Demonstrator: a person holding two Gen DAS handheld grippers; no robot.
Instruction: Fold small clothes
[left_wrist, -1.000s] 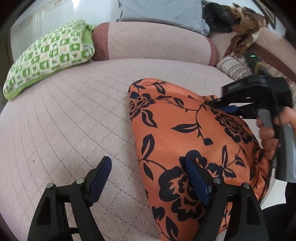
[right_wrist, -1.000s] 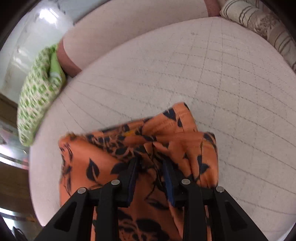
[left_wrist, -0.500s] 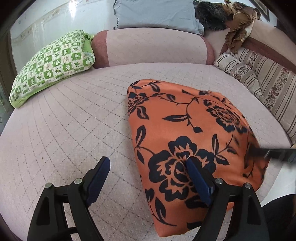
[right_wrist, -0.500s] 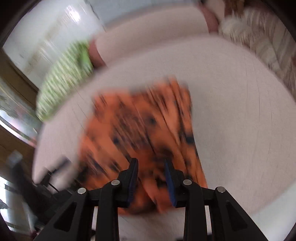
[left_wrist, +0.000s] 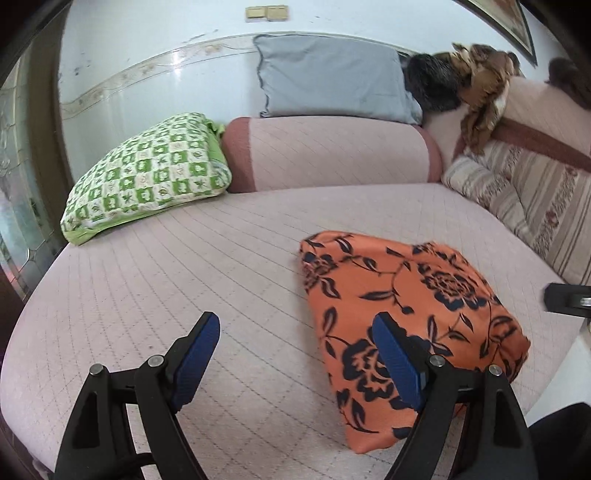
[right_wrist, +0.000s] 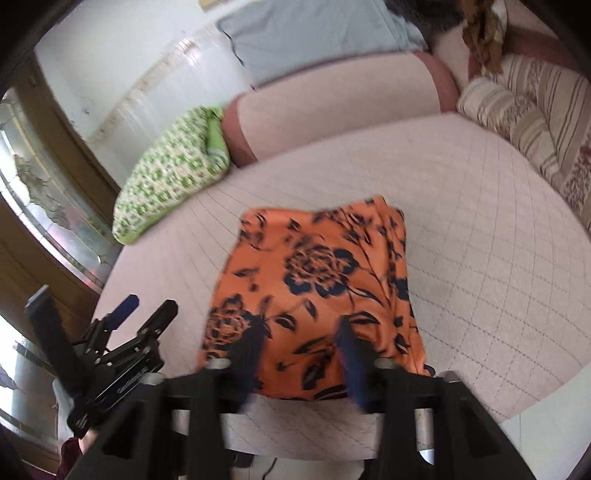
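Now, on the quilted pink sofa seat (left_wrist: 184, 258), the orange floral garment (left_wrist: 399, 295) lies folded into a compact bundle near the seat's front edge, toward the right side in the left wrist view. Black flowers and leaves cover its upper face; the far edge shows a few gathered pleats in the right wrist view (right_wrist: 321, 273).

Left gripper (left_wrist: 295, 354): jaws spread wide, blue pads bare, nothing between them. Its right finger overlaps the garment's near left part in the view; contact cannot be judged. The same tool shows at the lower left of the right wrist view (right_wrist: 144, 314), off the seat's edge.

Right gripper (right_wrist: 299, 354): jaws parted, moderately wide, blurred, holding nothing, hovering at the garment's near edge. Only a black tip of it enters the left wrist view at the right border (left_wrist: 569, 299).

Surroundings: green checked pillow (left_wrist: 147, 177) at the seat's far left, beside the pink bolster (left_wrist: 332, 151); grey cushion (left_wrist: 332, 85) behind the bolster against the wall; striped cushion (left_wrist: 535, 199) along the right side; brown crumpled cloth (left_wrist: 480, 92) atop the sofa back.
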